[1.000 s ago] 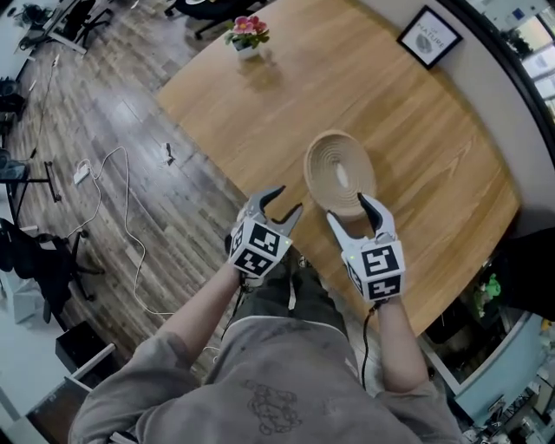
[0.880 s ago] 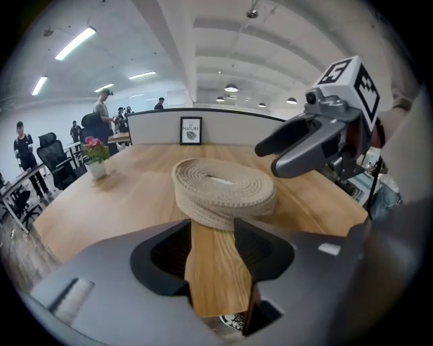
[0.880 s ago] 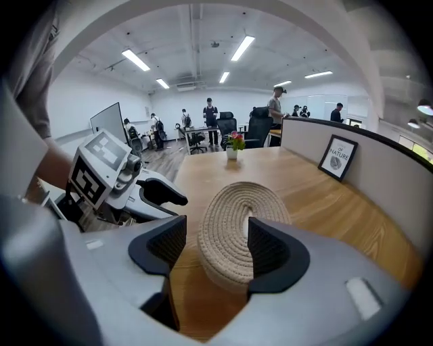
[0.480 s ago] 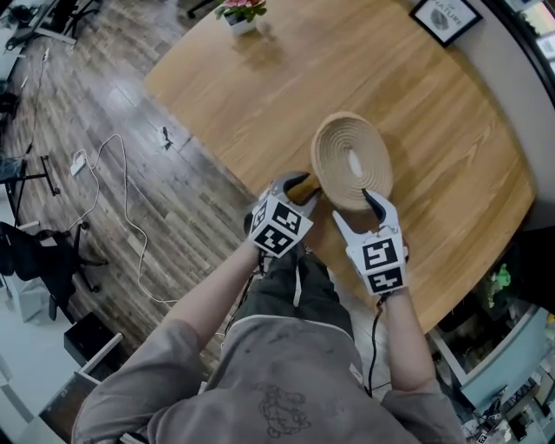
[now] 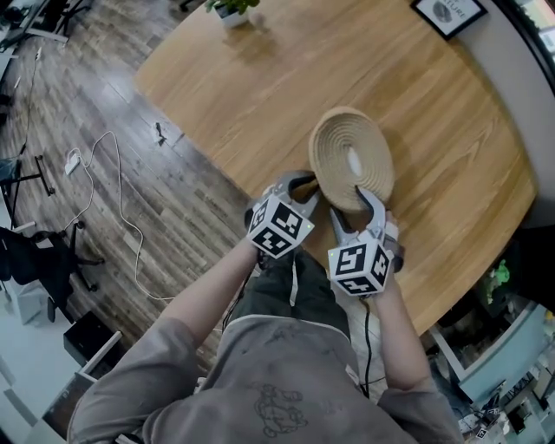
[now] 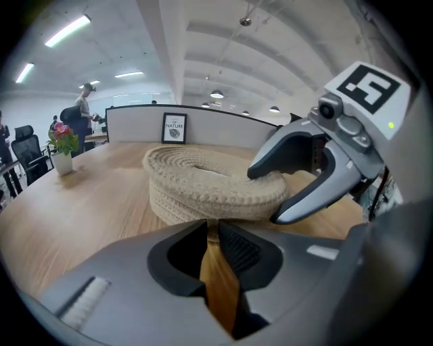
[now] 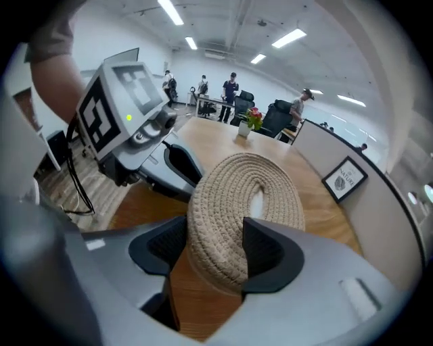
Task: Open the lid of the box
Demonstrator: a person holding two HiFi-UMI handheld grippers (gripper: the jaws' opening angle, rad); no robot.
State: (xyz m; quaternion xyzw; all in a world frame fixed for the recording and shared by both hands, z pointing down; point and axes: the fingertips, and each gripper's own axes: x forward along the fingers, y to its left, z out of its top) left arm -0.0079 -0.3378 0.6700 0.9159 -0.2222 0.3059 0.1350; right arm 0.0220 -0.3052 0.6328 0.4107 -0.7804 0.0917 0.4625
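- The room is an open office with a plank floor, ceiling strip lights and people far off.
- A wooden table bears a flower pot and a framed picture at its far side.
- The woven box stands near the table's near edge, its lid on.
- The right gripper has its jaws apart, astride the lid's rim.
- The left gripper sits just beside the box; its jaws have just been closing and are almost together, with nothing between them.
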